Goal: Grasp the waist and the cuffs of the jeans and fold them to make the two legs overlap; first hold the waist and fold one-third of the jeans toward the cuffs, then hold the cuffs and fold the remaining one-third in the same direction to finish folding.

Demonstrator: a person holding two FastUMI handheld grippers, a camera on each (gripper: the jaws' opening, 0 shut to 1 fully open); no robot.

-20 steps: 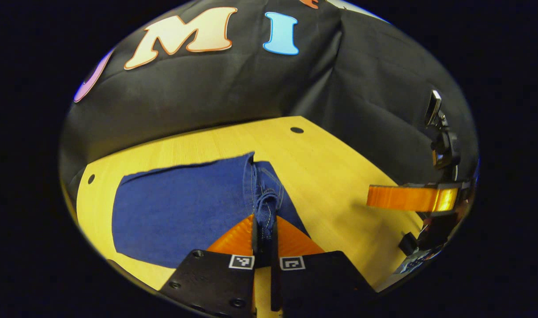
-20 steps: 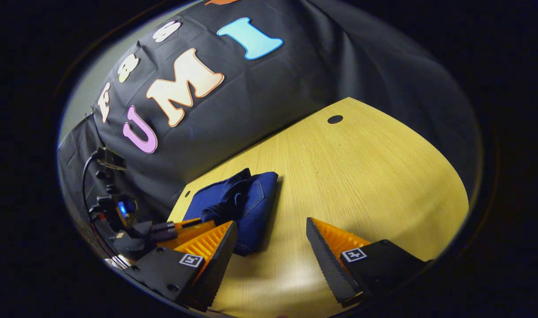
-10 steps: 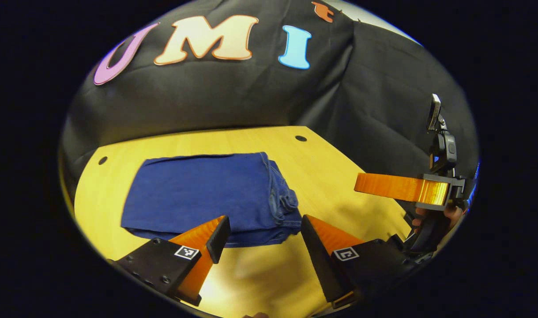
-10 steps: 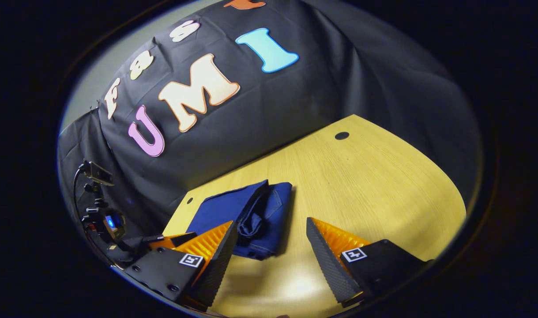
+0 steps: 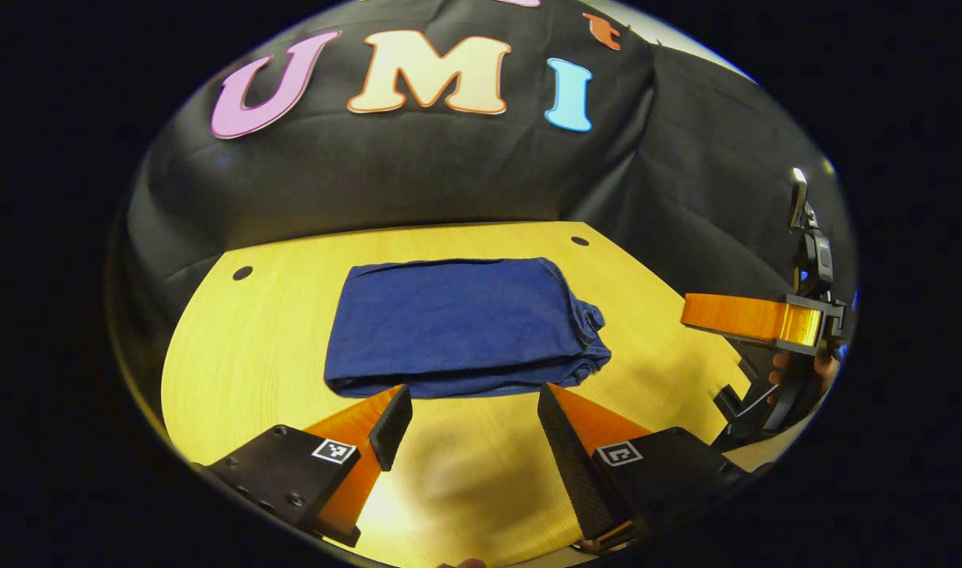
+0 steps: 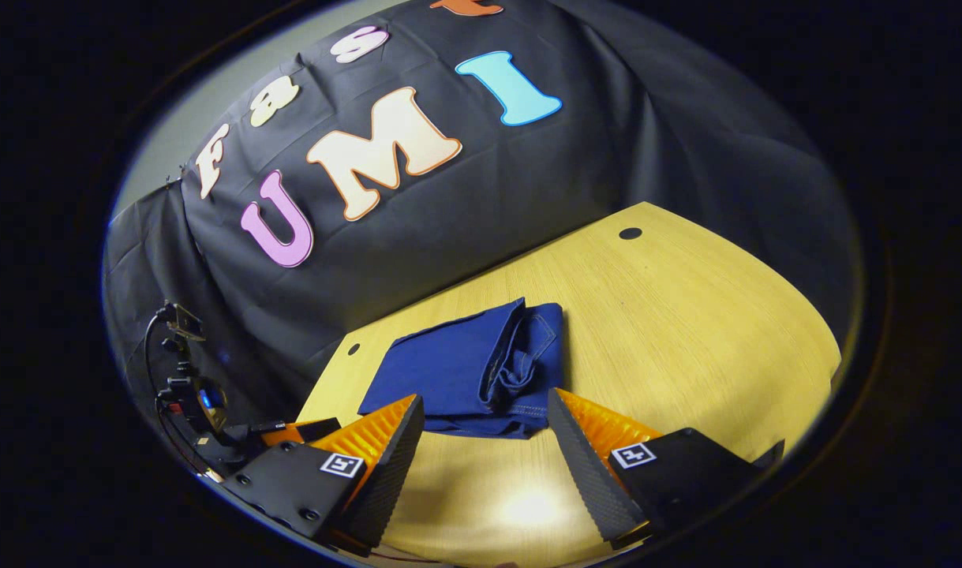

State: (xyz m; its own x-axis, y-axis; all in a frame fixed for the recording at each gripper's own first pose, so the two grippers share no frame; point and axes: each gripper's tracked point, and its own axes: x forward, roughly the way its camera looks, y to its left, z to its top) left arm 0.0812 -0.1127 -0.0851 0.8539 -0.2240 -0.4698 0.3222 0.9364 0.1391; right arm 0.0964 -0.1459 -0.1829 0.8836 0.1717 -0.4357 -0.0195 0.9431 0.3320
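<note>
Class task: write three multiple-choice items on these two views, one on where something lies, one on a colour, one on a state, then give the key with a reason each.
1. Where do the jeans lie?
A. on the wooden table
B. on the floor
C. over a chair

2. What colour are the jeans?
A. grey
B. dark blue
C. white

3. How does the left claw stand?
A. shut on the jeans
B. open, holding nothing
C. shut on a cuff

Key: A, the folded stack rests flat on the tabletop; B, the denim is dark blue; B, its fingers stand apart, short of the cloth.

one folded jeans [image 5: 461, 327], one table [image 5: 244, 347], two hand-held grippers
</note>
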